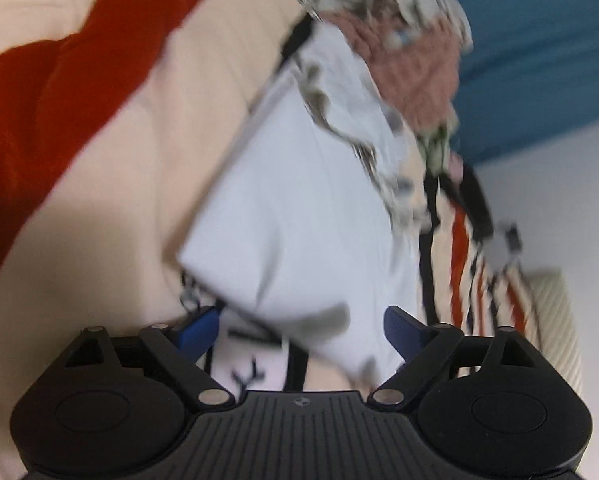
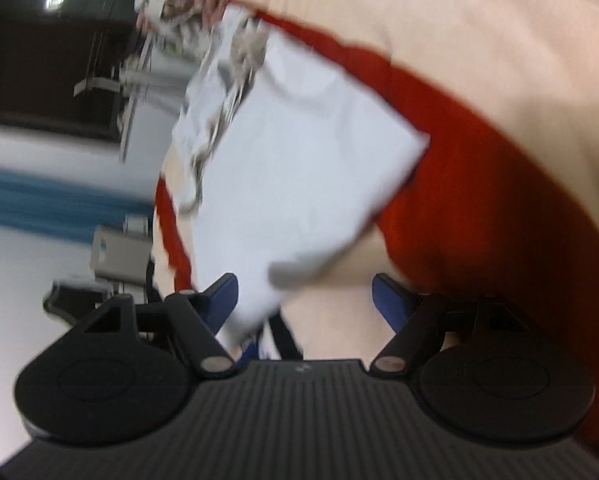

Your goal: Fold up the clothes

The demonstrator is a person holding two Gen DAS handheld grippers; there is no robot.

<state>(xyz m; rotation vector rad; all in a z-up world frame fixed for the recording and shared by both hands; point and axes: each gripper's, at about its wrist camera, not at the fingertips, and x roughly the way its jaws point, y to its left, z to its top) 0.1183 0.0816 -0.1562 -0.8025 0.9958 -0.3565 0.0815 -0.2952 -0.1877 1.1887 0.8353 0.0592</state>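
On cream-and-red bedding, folded white garment lies at 12 o'clock of left gripper and right gripper, both spread, apparently unclamped (blurred).

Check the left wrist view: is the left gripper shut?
No. The left gripper stands open, its blue fingers wide apart with the folded white garment lying between and beyond them.

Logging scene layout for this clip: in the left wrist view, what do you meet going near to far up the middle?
left gripper, jaws apart → folded white garment → pile of patterned and pink clothes → blue surface beyond.
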